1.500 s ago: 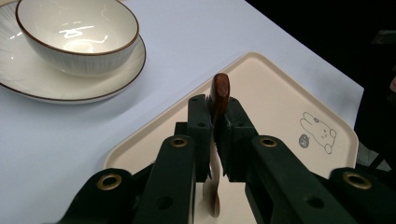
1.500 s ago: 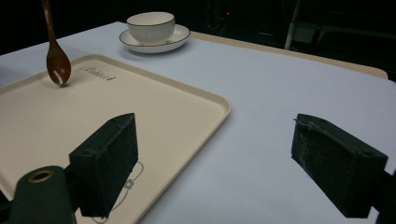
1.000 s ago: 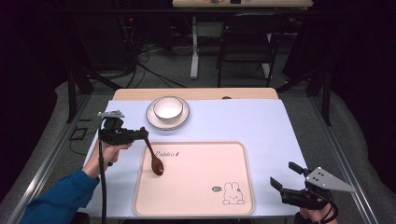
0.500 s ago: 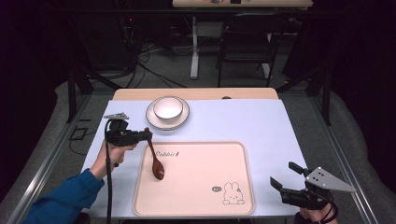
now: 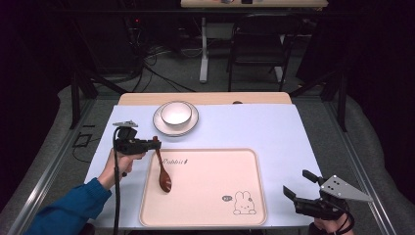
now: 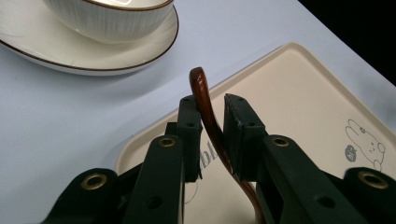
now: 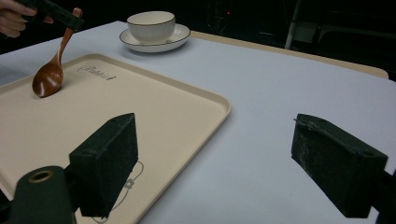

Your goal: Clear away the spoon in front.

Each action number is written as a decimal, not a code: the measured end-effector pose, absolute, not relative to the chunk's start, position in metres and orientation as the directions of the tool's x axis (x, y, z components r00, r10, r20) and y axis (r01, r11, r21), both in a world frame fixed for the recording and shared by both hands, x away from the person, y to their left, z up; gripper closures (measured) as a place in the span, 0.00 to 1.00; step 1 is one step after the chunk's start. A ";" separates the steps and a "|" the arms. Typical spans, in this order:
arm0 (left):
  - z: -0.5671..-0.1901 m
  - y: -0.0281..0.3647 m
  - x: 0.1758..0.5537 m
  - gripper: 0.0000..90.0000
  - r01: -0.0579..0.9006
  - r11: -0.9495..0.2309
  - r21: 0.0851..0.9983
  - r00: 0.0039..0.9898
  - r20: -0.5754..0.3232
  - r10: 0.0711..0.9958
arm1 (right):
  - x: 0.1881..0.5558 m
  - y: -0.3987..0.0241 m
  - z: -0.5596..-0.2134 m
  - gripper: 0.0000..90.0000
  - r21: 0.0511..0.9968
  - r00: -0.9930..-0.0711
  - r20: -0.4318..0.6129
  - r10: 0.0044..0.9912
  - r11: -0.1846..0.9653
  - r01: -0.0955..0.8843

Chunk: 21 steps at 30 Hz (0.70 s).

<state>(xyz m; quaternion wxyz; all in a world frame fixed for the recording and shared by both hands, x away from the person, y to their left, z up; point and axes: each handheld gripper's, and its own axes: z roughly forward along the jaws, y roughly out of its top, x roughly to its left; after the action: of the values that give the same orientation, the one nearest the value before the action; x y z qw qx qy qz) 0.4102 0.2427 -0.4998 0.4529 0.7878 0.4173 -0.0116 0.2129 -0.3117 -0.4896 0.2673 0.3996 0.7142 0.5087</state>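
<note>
Left hand-held gripper (image 5: 152,145): it stood over the near-left corner of the tray, its jaws narrow with the spoon's handle between them. In the left gripper view (image 6: 212,122) the handle lay against one pad, with a thin gap to the other. The jaws had just been opening slightly.
Spoon: the brown, glossy wooden spoon (image 5: 163,173) rested its bowl on the tray while its handle rose at a slant up to the left hand-held gripper. In the right gripper view (image 7: 50,70) the bowl touched the tray's surface near the printed lettering.
Tray: the beige rectangular plastic tray (image 5: 210,196), printed with a small rabbit, lay flat on the near half of the worktop.
Worktop: a pale lavender-white surface (image 5: 254,127).
Bowl and saucer: a white ribbed bowl with a dark rim (image 5: 175,112) sat on a matching white saucer (image 5: 192,124) beyond the tray, well apart from the spoon.
Right hand-held gripper (image 5: 299,185): it hovered by the tray's near-right corner, its jaws wide apart and empty, as the right gripper view (image 7: 215,161) showed.
</note>
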 end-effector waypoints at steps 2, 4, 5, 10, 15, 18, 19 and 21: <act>-0.501 0.242 0.411 0.86 0.672 -0.247 0.698 0.650 -0.396 0.649 | 0.213 -0.312 -0.490 0.15 0.940 -0.538 0.024 0.842 0.163 0.299; -0.503 0.241 0.411 0.86 0.676 -0.242 0.696 0.644 -0.400 0.652 | 0.213 -0.312 -0.490 0.15 0.941 -0.538 0.024 0.843 0.163 0.298; -0.504 0.241 0.411 0.86 0.679 -0.237 0.695 0.642 -0.405 0.651 | 0.213 -0.312 -0.490 0.15 0.941 -0.538 0.024 0.843 0.163 0.298; -0.508 0.241 0.412 0.86 0.691 -0.226 0.687 0.629 -0.417 0.656 | 0.213 -0.312 -0.490 0.15 0.941 -0.539 0.023 0.842 0.164 0.297; -0.510 0.241 0.412 0.86 0.697 -0.217 0.683 0.620 -0.422 0.662 | 0.213 -0.312 -0.490 0.15 0.941 -0.538 0.022 0.842 0.164 0.296; -0.511 0.241 0.412 0.86 0.697 -0.213 0.684 0.618 -0.424 0.662 | 0.213 -0.312 -0.490 0.15 0.941 -0.538 0.022 0.842 0.164 0.296; -0.511 0.241 0.412 0.86 0.699 -0.206 0.685 0.614 -0.428 0.663 | 0.213 -0.312 -0.490 0.15 0.941 -0.539 0.023 0.842 0.164 0.296; -0.512 0.241 0.411 0.86 0.700 -0.199 0.685 0.609 -0.429 0.667 | 0.212 -0.312 -0.490 0.15 0.941 -0.538 0.024 0.842 0.163 0.296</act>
<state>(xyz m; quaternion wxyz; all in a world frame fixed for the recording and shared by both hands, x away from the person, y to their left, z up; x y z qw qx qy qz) 0.4113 0.2412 -0.5117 0.4533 0.7741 0.4416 -0.0185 0.2125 -0.3116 -0.4896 0.2681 0.3986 0.7139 0.5095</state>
